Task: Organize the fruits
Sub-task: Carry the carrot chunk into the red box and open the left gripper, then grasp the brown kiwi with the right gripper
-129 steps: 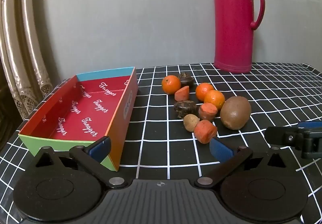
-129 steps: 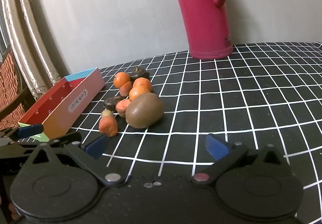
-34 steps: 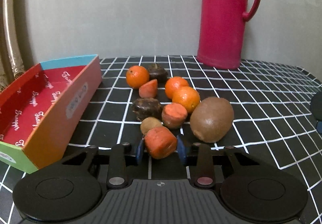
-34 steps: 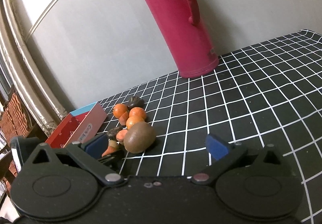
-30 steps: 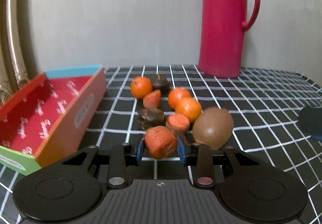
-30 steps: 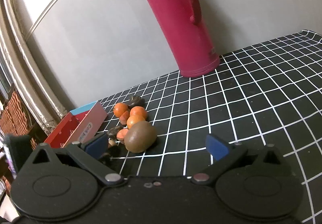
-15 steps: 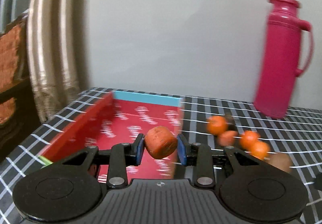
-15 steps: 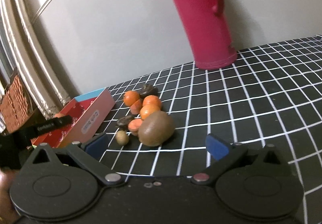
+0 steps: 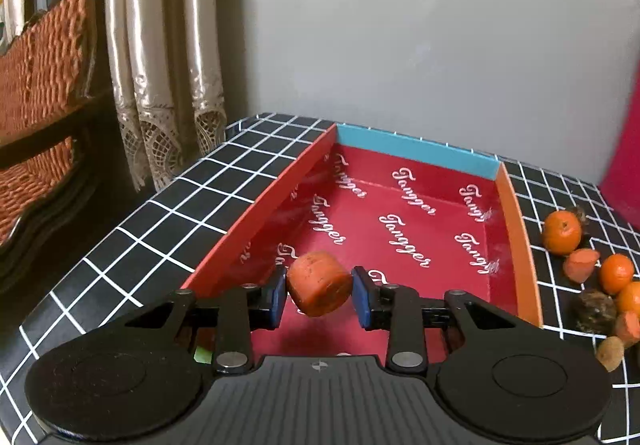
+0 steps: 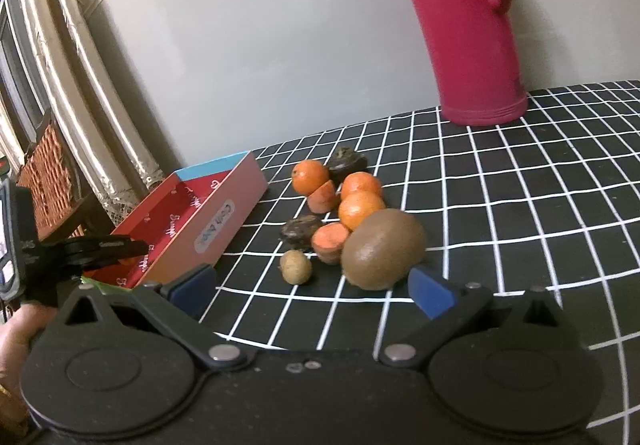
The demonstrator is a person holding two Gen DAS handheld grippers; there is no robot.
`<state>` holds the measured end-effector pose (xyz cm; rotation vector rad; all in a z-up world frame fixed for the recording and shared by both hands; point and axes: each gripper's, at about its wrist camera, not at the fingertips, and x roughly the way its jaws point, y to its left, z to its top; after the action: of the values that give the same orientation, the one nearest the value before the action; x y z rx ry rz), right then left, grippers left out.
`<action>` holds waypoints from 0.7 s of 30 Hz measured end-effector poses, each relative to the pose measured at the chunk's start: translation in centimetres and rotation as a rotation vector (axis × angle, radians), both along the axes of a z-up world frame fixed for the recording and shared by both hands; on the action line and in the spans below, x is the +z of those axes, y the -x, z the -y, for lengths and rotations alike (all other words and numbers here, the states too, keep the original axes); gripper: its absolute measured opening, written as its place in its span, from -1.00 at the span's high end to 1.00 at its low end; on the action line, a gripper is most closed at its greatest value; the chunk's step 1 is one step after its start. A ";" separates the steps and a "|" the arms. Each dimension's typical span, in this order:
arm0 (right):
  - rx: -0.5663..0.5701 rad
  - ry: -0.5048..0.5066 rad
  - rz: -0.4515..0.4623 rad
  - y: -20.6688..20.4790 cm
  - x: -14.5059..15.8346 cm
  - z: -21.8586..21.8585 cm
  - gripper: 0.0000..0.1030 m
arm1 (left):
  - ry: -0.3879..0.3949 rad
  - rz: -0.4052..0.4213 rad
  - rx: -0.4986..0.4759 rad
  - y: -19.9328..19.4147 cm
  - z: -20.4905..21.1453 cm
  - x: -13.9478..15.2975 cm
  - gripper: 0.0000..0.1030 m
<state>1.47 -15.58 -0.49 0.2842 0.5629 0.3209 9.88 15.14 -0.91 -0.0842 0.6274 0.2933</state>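
Black cloth with a white grid is covering the table [image 10: 520,181], which is standing against a plain grey wall, with curtains [image 9: 160,45] hanging past its left edge. Near the left edge a shallow box [image 9: 424,153] is lying open, red inside with white script repeating across the floor, one end wall blue and the right wall orange. No fruit is resting on the part of its floor that shows; the near end is hiding behind the gripper.

Over the box's near end, the left gripper [image 9: 319,295] is clenching a carrot chunk [image 9: 319,283] between its blue pads [image 9: 276,297], off the floor of the box. The chunk is a short, stubby cylinder, dull orange with dark specks, its flat cut face turning toward the camera.

Right of the box, toward the middle of the table, the other pieces are sitting in a loose cluster: a large brown kiwi [image 10: 383,249], three tangerines [image 10: 361,210], two more carrot pieces [image 10: 330,241], two dark wrinkled fruits [image 10: 300,231] and a small tan one [image 10: 295,266].

Behind them, toward the far edge, a pink thermos [image 10: 468,25] is standing upright.

Just in front of the kiwi, the right gripper [image 10: 312,291] is hovering with its jaws spread wide, gripping nothing.
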 end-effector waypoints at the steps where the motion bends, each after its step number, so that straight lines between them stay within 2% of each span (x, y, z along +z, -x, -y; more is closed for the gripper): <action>1: 0.003 0.000 0.000 -0.1 0.0 -0.2 -1.00 | -0.008 -0.008 0.001 -0.2 0.1 -0.1 0.33; 6: 0.009 0.007 -0.002 -0.5 -0.2 -0.7 -1.00 | -0.031 -0.021 0.004 -0.7 0.0 -0.3 0.31; 8: 0.006 0.007 -0.003 -0.6 -0.3 -0.8 -1.00 | -0.030 -0.022 -0.003 -0.5 0.0 -0.3 0.23; 10: 0.003 0.011 -0.004 -0.7 -0.3 -0.9 -1.00 | -0.041 -0.023 -0.014 -0.5 0.3 -0.3 -0.11; 11: 0.001 0.013 -0.005 -0.7 -0.4 -0.9 -1.00 | -0.056 -0.026 -0.012 -0.4 0.6 -0.3 -0.37; 12: 0.000 0.015 -0.006 -0.7 -0.4 -0.9 -1.00 | -0.054 -0.022 -0.009 -0.2 0.7 -0.2 -0.53; 13: 0.000 0.018 -0.004 -0.8 -0.5 -0.9 -1.00 | -0.050 -0.008 -0.002 0.1 0.7 0.0 -0.59; 21: -0.038 0.057 0.000 -1.1 -0.6 -0.7 -1.00 | -0.068 0.090 -0.008 3.5 0.6 2.1 -0.67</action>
<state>2.58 -14.92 -1.06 0.2400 0.5653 0.2677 6.38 14.55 1.19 -0.0289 0.5274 0.3009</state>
